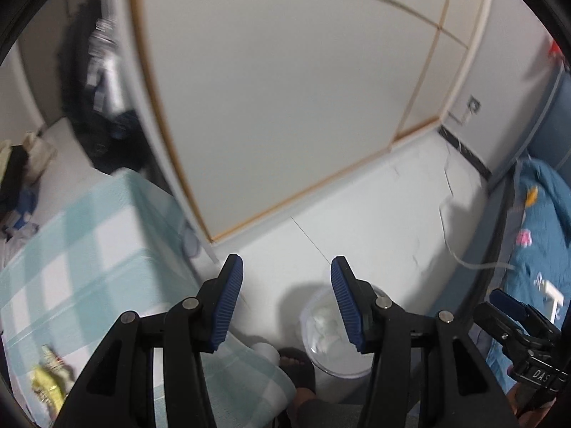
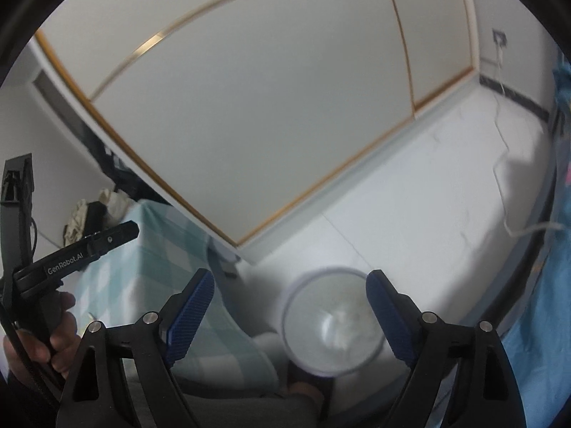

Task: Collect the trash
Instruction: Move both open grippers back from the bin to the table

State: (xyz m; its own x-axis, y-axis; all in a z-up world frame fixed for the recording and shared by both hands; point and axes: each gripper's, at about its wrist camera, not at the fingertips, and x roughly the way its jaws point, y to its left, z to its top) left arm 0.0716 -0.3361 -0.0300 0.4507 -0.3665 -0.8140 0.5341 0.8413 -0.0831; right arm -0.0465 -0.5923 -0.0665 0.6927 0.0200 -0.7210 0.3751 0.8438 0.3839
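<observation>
Bin (image 2: 332, 324), white, on floor beside checked bed (image 1: 89, 249); crumpled trash inside. Left gripper (image 1: 287, 306) and right gripper (image 2: 291, 315): fingers spread, grasping nothing. Risk: yellow wrapper (image 1: 46, 381) on bed likely overlooked.

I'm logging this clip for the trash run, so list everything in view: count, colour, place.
bin: one, white, on the floor by the table, pale crumpled trash inside
wrapper: one, yellow, on the table
tablecloth: one, teal-white check, over the table
wardrobe: one, white with gold trim, behind
cable: one, white, from wall socket across floor
bedding: one, blue, beside the bin
slipper: one, dark, on a foot by bin
left gripper: one, black with blue pads, open, empty
right gripper: one, same, open, empty
</observation>
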